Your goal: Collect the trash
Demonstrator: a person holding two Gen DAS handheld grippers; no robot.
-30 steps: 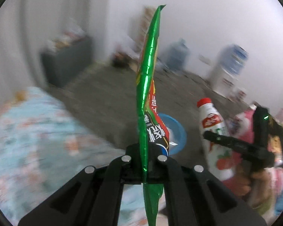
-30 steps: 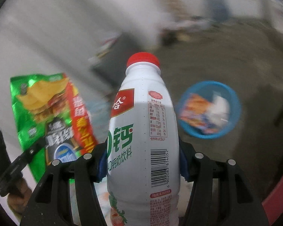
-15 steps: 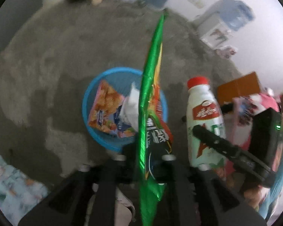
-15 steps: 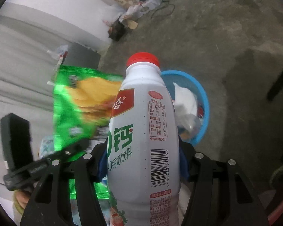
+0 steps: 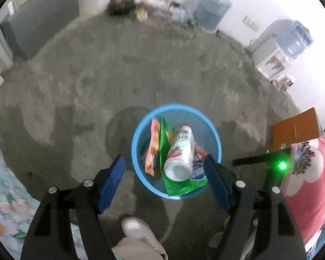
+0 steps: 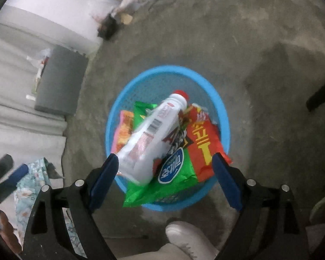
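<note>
A blue mesh trash basket (image 5: 138, 127) (image 6: 162, 75) stands on the concrete floor. In it lie a white milk bottle with a red cap (image 5: 181, 153) (image 6: 153, 130), a green and red chip bag (image 5: 184, 185) (image 6: 179, 173) and an orange snack bag (image 5: 152, 147) (image 6: 124, 130). My left gripper (image 5: 163, 173) is open and empty, above the basket's near side. My right gripper (image 6: 164, 169) is open and empty, above the basket too.
A white shoe (image 5: 138, 230) (image 6: 188, 236) stands just in front of the basket. A floral cloth (image 5: 2, 195) lies at left, a cardboard box (image 5: 296, 130) and pink cloth (image 5: 309, 179) at right. A grey cabinet (image 6: 58, 80) and water jugs (image 5: 212, 10) stand by the walls.
Both grippers opened. The chip bag dropped from the left gripper and the milk bottle from the right one, and both now lie in the blue basket.
</note>
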